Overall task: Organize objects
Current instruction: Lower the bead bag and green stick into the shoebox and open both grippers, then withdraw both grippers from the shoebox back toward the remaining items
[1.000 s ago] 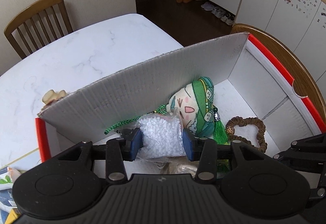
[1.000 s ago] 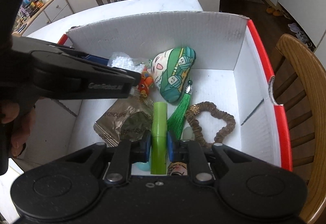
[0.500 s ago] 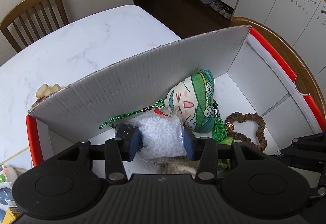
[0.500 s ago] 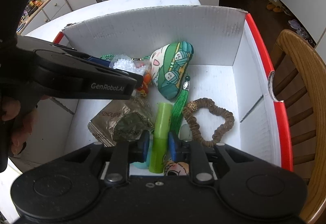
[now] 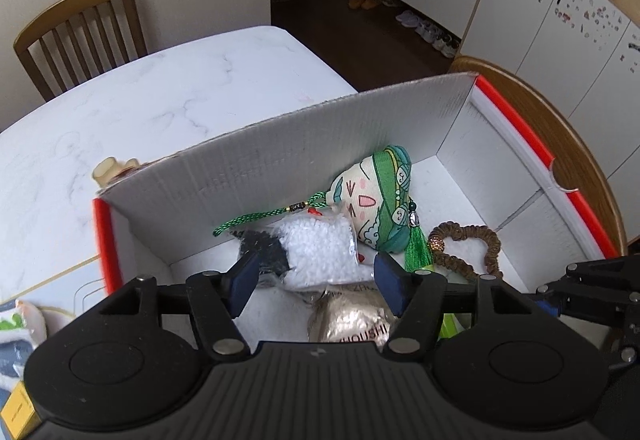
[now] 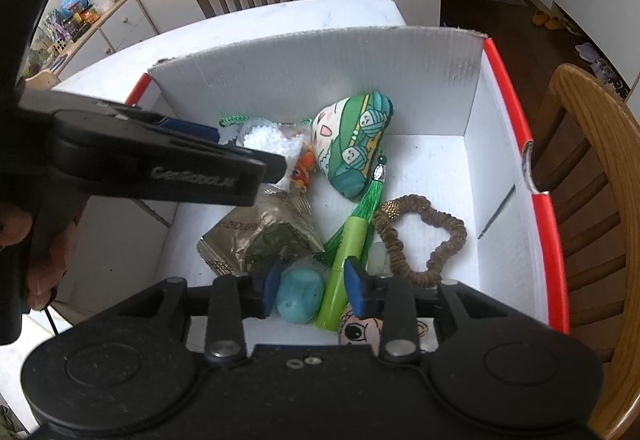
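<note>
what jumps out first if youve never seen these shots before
A white cardboard box with red edges takes up most of both views, sitting on a marble-look table. Inside, the green plush charm with a cartoon face lies against the far wall, its tassel trailing toward a brown scrunchie on the right. Nearer the cameras, the left gripper is opening around a bag of white beads, and the right gripper around a lime-green tube.

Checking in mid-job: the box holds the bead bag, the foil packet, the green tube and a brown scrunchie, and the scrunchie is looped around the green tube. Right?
Not quite. The brown scrunchie lies beside the green tube, to its right in the right wrist view, not looped around it. The bead bag and foil packet are in the box as you say.
</note>
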